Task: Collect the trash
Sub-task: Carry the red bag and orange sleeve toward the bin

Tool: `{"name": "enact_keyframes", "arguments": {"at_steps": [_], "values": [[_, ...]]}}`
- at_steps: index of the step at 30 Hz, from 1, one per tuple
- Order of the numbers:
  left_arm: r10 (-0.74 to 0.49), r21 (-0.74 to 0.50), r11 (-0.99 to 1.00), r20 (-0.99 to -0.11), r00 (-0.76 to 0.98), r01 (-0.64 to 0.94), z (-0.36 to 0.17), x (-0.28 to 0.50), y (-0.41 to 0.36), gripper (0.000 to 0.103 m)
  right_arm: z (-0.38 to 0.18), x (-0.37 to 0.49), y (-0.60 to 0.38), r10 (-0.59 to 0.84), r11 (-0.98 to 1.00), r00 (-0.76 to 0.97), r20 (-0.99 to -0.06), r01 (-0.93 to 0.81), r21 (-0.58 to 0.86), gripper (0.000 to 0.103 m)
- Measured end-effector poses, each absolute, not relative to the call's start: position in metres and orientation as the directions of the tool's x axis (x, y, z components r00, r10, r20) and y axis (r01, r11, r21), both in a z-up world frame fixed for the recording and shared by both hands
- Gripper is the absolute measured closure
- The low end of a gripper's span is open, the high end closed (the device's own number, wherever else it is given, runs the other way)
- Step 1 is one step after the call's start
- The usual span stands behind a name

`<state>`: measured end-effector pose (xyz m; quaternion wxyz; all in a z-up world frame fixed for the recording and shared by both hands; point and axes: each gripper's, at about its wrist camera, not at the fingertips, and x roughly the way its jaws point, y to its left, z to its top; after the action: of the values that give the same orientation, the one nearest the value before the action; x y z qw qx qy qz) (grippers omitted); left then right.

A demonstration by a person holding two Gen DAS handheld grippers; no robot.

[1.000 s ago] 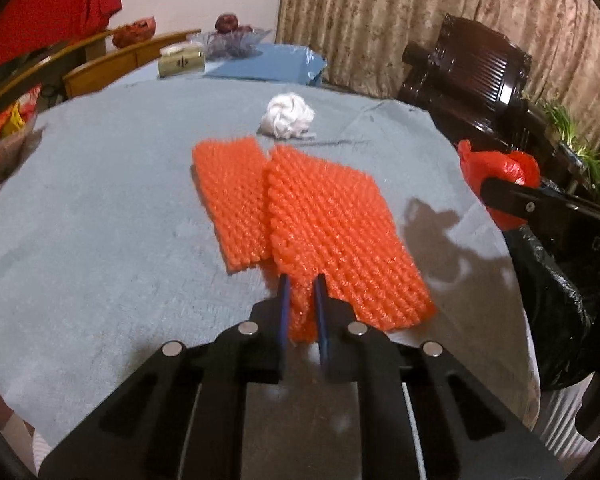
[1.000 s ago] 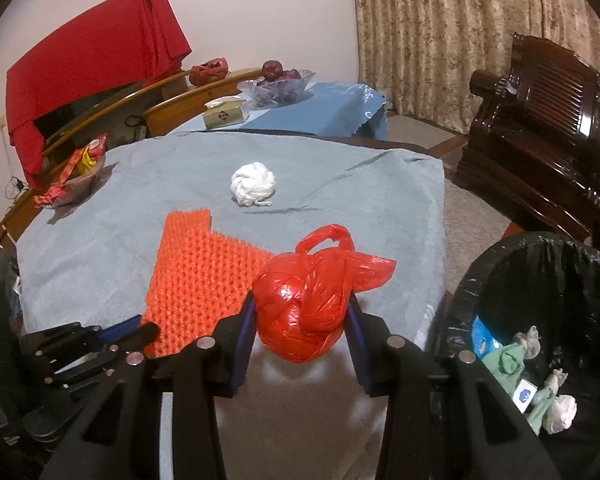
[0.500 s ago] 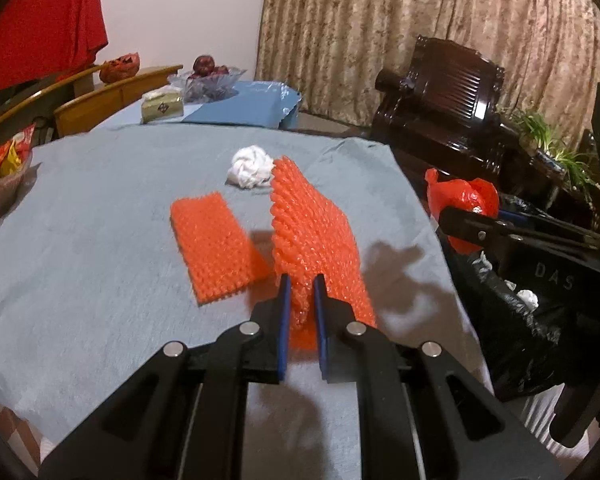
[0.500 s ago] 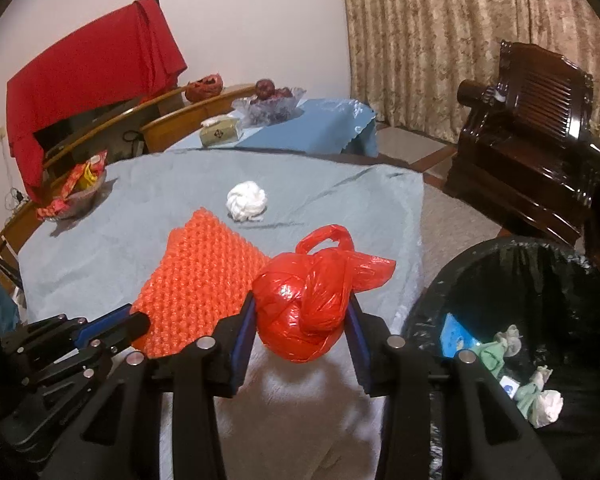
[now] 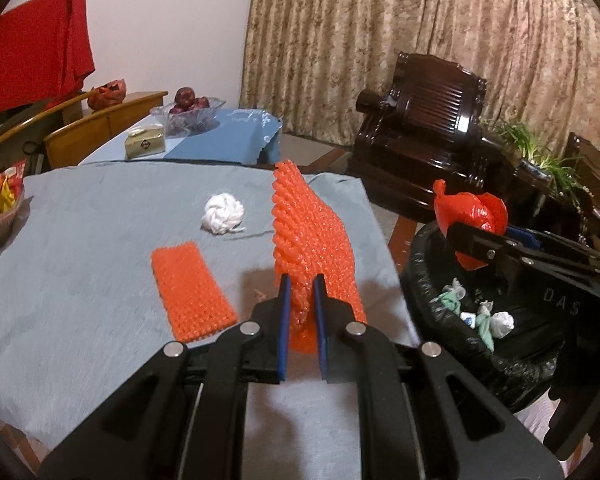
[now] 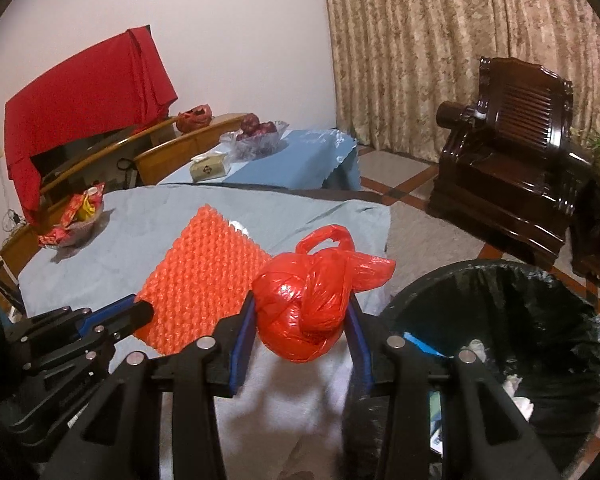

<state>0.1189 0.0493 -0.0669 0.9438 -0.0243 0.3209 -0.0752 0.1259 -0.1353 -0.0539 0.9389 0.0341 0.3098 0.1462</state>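
since a second ago both hands have risen: the large orange foam sheet (image 5: 312, 236), which lay flat beside its smaller twin, now stands on edge, lifted off the grey tablecloth (image 5: 80, 240), and the red knotted bag (image 6: 306, 304) has travelled right to the rim of the bin. the left gripper (image 5: 300, 300) has its jaws nearly closed, pinching the sheet's near edge; a thin floppy sheet needs that tight a nip, and it hangs upright from one corner because of it. the right gripper (image 6: 300, 320) stands partly open around the bag, pads pressing its sides, wide because the bundle is bulky. both loads look bound for the black-lined bin (image 6: 540, 308) at the near right of the table. inside it lie crumpled white and green tissues and a blue scrap. left on the cloth are the small orange foam piece (image 5: 190, 290) and, farther off, a white crumpled wad (image 5: 222, 214).
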Motion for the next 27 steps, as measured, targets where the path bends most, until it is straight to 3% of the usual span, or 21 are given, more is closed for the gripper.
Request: {"name": "enact_keyframes", "arguments": {"at_steps": [27], "values": [[-0.334, -0.077, 0.934, -0.528, 0.78, 0.348, -0.033, 0.126, -0.07, 0.093, -0.031, 0.079, -0.251, 0.099, 0.991, 0.844, -0.527, -0.036, 0.129, 0.061]]}}
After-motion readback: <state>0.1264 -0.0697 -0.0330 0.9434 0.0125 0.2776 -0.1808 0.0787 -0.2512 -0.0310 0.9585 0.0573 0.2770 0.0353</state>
